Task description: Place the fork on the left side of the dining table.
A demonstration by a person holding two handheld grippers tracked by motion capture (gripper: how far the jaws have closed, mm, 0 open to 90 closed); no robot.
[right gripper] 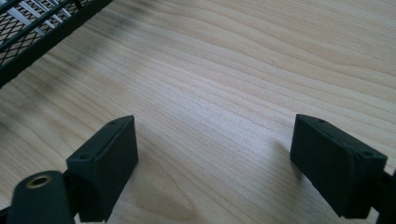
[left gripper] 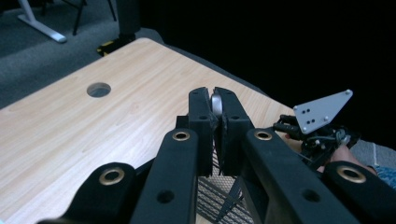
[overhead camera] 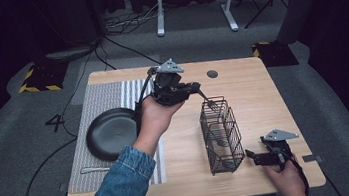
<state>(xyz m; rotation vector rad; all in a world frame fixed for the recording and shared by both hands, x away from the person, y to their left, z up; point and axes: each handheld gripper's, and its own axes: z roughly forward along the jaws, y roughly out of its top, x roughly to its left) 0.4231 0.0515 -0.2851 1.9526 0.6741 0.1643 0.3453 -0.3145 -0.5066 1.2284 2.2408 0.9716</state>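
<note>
Above the basket (overhead camera: 222, 135), the left gripper (overhead camera: 196, 89) held a fork (overhead camera: 207, 102) tightly, tines down. The right gripper (overhead camera: 251, 157) rested wide open on the table (overhead camera: 263, 97) beside it. I thought the tines could catch on the wire rim and tip the basket.

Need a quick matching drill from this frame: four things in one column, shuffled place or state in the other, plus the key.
Things
1. fork
2. black plate
3. wire basket
4. right gripper

Places or states
A. on the striped placemat
B. jaws open, low over bare table
C. clamped in the left gripper
D. standing mid-table, cutlery inside

Pairs: 1-C, 2-A, 3-D, 4-B
</note>
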